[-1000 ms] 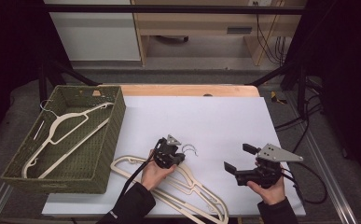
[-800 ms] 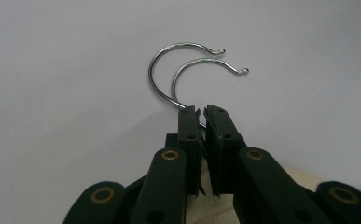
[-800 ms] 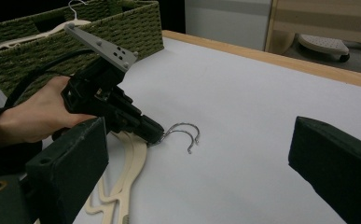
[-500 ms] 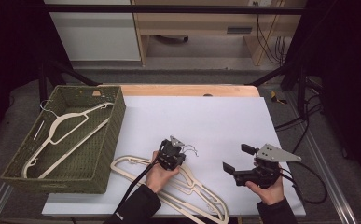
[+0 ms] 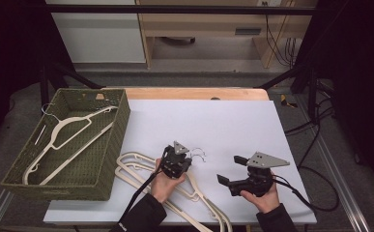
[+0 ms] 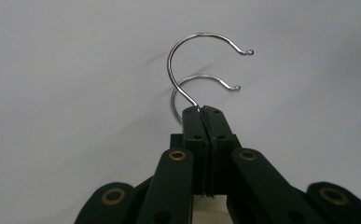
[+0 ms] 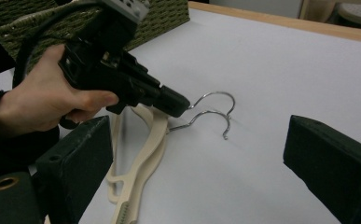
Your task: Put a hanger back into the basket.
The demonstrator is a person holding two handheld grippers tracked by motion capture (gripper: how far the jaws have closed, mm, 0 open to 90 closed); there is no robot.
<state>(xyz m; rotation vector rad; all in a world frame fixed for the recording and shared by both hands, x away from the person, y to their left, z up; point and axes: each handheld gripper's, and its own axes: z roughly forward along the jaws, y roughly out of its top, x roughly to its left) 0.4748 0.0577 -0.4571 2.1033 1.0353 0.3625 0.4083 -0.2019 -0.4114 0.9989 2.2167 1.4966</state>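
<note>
Where pinched, hanger hook (image 6: 187,70): thin bright wire.

High view looks down; both gripper views, close, share the hanger hooks (image 6: 201,70).

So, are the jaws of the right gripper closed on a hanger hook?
No: in the right gripper view the right gripper has its jaws wide apart with bare table between them, while the left gripper pinches the upper hook.
</note>
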